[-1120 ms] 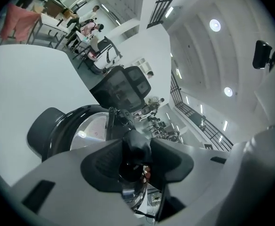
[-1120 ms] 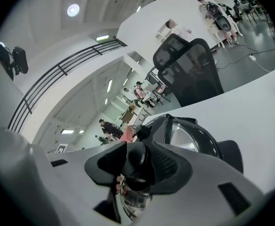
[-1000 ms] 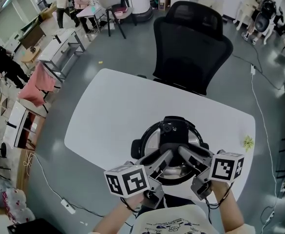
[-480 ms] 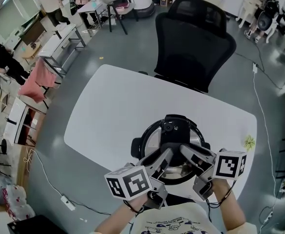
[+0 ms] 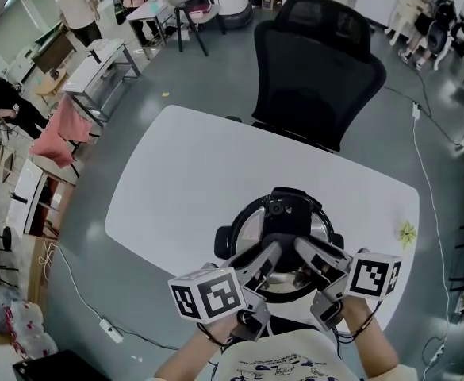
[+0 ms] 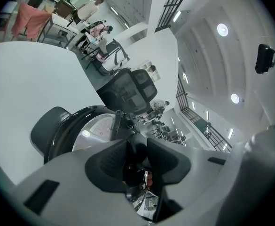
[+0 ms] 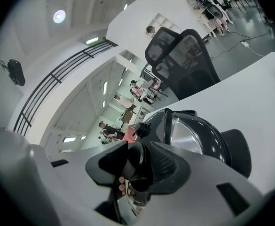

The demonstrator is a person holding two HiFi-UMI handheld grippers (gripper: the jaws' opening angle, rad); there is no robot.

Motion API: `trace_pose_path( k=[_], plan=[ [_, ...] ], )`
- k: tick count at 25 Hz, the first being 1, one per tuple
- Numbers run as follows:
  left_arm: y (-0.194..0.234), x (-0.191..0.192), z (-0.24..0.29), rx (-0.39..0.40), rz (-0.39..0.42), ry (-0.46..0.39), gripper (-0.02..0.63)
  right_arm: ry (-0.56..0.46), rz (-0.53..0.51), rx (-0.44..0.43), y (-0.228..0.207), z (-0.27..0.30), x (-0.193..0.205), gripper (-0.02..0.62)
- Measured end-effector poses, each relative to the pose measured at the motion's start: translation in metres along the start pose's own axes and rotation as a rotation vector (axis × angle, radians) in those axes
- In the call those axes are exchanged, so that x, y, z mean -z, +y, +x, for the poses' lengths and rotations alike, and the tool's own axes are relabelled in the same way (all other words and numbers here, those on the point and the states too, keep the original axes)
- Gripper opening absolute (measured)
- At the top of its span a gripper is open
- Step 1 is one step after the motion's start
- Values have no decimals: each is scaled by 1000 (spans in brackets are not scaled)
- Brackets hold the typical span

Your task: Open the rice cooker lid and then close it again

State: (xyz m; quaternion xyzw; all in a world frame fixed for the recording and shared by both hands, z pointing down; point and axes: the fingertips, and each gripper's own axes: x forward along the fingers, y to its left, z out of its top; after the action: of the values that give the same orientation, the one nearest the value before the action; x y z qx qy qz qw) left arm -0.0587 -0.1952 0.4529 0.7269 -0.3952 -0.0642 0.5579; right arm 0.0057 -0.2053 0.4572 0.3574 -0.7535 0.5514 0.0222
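A round black rice cooker (image 5: 250, 222) with a silver lid stands on the white table (image 5: 184, 173), near its front edge. The lid is down. A black handle bar (image 5: 287, 213) runs across the lid towards me. My left gripper (image 5: 273, 262) and right gripper (image 5: 303, 262) meet over the handle's near end, one from each side. In the right gripper view a round black knob (image 7: 138, 160) fills the gap of the right gripper (image 7: 136, 167). In the left gripper view the left gripper (image 6: 136, 163) also holds a black part. Both pairs of jaws have just been closing on it.
A black office chair (image 5: 319, 62) stands behind the table. A small yellow thing (image 5: 405, 232) lies by the table's right edge. Desks and people fill the far left of the room. A cable with a power strip (image 5: 109, 333) lies on the floor at the left.
Both grippers stay at the near end of the lid handle. The right gripper's marker cube has tilted a little and its fingers have drawn slightly closer together.
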Motion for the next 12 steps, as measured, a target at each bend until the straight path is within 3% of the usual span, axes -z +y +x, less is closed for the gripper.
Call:
trace_pose_path(
  k=[12],
  plan=[
    [-3,-4,12,26,110,137,153,-121,77,43,-4,-11,5,155]
  ],
)
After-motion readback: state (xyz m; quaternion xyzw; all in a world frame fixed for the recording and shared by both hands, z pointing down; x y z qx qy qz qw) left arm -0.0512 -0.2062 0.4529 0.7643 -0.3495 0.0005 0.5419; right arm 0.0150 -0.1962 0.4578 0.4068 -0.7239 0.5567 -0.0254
